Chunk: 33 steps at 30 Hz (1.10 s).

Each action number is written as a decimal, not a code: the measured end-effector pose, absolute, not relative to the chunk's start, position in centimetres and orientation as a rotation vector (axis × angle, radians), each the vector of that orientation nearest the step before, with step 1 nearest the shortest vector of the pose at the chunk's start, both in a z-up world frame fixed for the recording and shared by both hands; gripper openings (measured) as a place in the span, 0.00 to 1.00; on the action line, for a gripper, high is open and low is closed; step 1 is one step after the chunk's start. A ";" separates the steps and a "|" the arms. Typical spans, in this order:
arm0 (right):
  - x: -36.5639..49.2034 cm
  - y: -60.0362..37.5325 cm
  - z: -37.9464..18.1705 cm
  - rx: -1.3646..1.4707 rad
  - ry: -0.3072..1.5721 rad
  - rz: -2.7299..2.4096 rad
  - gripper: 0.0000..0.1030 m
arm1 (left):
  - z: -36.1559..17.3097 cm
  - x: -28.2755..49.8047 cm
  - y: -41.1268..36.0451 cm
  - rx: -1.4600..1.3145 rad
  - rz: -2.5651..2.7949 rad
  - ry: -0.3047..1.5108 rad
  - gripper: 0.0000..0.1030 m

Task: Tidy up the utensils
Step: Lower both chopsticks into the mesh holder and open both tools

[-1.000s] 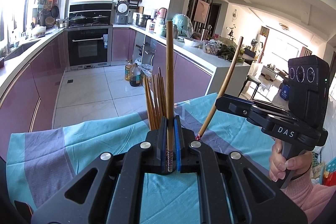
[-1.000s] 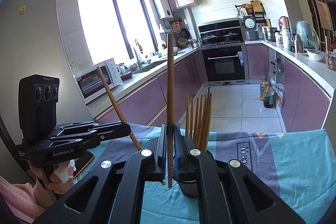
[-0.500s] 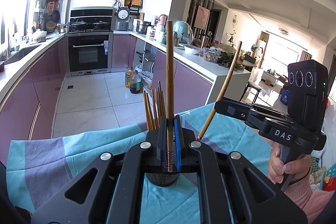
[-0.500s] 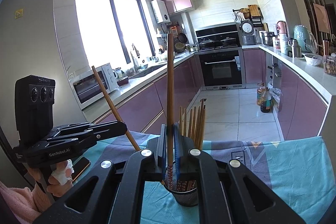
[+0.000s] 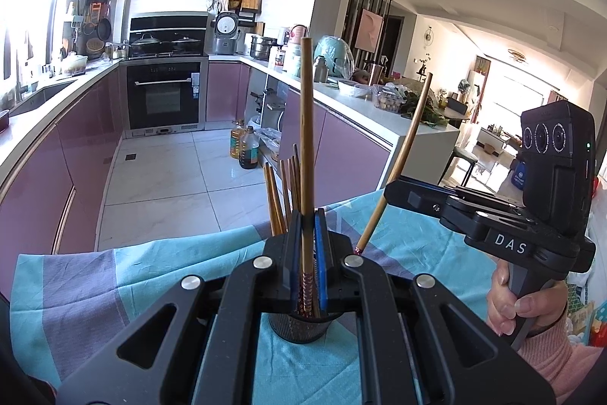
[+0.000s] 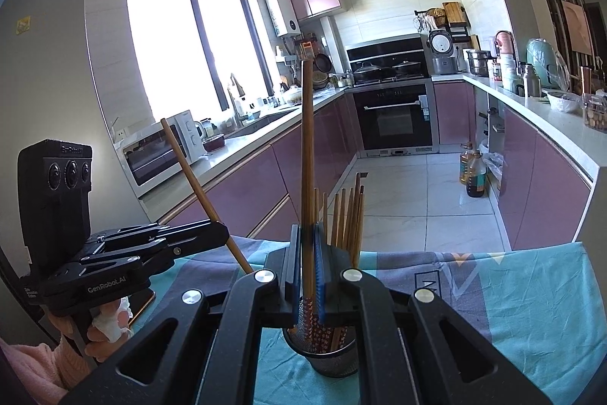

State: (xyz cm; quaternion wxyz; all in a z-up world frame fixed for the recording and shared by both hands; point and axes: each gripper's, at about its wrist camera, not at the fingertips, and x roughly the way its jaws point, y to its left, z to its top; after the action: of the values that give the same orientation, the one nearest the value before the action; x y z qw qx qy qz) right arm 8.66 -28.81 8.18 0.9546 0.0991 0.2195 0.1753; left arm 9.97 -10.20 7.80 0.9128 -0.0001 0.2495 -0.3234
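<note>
A black mesh utensil cup stands on the blue cloth, holding several wooden chopsticks. My left gripper is shut on one upright chopstick, its patterned lower end at the cup's mouth. My right gripper is shut on another upright chopstick, its patterned end inside the cup. Each gripper shows in the other's view, the right and the left, each with its chopstick slanting through the jaws.
The blue and grey cloth covers the table. Beyond its far edge lie the kitchen floor, purple cabinets and an oven. A phone lies on the cloth by the left hand.
Both grippers have come down over the cup with their chopsticks. The cup has come into view under each gripper, and the chopsticks' lower ends now reach its mouth.
</note>
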 end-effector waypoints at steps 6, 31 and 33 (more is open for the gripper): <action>9.1 -28.8 8.1 0.201 0.456 0.352 0.06 | 7.6 9.4 -10.3 0.008 -0.667 0.524 0.07; 10.2 -27.8 6.4 0.180 0.514 0.333 0.05 | 6.9 11.1 -11.4 0.048 -0.664 0.605 0.07; 10.3 -27.6 6.3 0.179 0.519 0.333 0.05 | 6.9 11.7 -11.3 0.050 -0.664 0.609 0.07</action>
State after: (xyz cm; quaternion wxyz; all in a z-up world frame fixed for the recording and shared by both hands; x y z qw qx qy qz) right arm 10.32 -27.63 6.33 0.9489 0.0879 0.2552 0.1634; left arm 11.65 -11.32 6.90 0.8999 0.0243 0.2944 -0.3209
